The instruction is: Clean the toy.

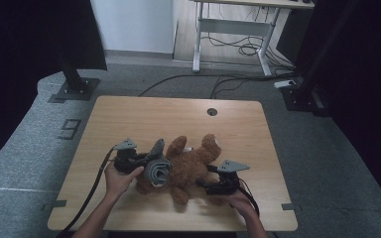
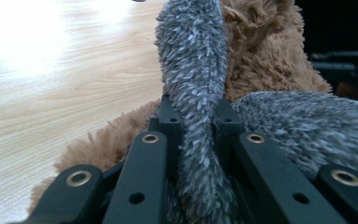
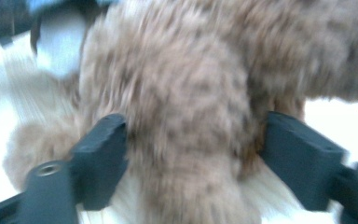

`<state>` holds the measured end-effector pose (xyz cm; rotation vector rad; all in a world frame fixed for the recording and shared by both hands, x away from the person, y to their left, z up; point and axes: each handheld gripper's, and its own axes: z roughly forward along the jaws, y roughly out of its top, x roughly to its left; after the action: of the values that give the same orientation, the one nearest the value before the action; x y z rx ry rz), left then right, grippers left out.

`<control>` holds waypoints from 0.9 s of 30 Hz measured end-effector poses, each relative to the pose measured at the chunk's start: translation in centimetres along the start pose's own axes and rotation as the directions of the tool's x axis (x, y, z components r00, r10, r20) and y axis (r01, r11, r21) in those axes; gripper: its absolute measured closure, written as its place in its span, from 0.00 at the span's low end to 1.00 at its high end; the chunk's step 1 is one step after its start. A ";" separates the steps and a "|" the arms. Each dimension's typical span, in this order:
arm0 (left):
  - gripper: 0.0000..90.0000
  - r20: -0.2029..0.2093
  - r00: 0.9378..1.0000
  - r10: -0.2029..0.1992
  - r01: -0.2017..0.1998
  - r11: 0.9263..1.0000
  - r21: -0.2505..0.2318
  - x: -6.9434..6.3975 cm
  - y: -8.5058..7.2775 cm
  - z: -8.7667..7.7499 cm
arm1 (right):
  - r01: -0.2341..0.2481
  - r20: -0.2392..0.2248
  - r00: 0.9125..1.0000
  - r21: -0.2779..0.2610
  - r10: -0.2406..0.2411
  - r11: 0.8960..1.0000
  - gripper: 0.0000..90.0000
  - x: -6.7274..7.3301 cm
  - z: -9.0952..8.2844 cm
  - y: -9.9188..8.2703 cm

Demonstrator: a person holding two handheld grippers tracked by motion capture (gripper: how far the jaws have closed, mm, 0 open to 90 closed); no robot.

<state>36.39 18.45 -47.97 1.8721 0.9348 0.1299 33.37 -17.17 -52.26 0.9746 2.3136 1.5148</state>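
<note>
Lying near the front edge of the wooden table [image 1: 129, 114], the shaggy brown teddy bear [image 1: 191, 163] wears a fuzzy grey scarf [image 1: 158, 171]. Left gripper [image 2: 196, 121] pinches the scarf tight; right gripper [image 3: 191, 154] stands wide around a furry limb, pads barely touching.

Right gripper view blurred, brown plush limb [image 3: 186, 140] smeared; teddy bear's [image 1: 191, 166] head hidden under grey cloth [image 1: 158, 168]; forearms cut off at bottom edge
</note>
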 end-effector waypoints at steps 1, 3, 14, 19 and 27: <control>0.88 -0.001 1.000 0.005 -0.005 1.000 0.000 -0.1 -0.1 0.0 | -0.015 -0.006 1.000 -0.002 0.015 1.000 0.19 -0.1 0.3 0.4; 0.88 -0.002 1.000 0.007 -0.007 1.000 -0.003 -0.2 -0.2 -0.1 | -0.011 -0.014 1.000 0.027 0.012 1.000 0.15 0.0 1.1 1.1; 0.87 -0.022 1.000 0.007 -0.008 0.999 -0.037 0.4 0.2 -0.1 | 0.065 0.090 0.993 0.069 -0.072 0.995 0.54 0.6 3.6 2.5; 0.86 -0.079 0.997 0.025 -0.031 0.997 -0.070 1.0 1.2 0.4 | 0.061 0.154 0.986 0.021 -0.063 0.998 0.59 0.2 4.1 2.8; 0.86 -0.122 0.992 0.021 -0.027 0.998 -0.048 2.6 4.1 2.8 | 0.048 0.293 0.956 -0.037 -0.036 0.998 0.62 -1.9 5.9 3.9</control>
<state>41.74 17.22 -46.78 1.8463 0.9829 0.2822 39.34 -13.04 -51.84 1.0515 2.0724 1.2994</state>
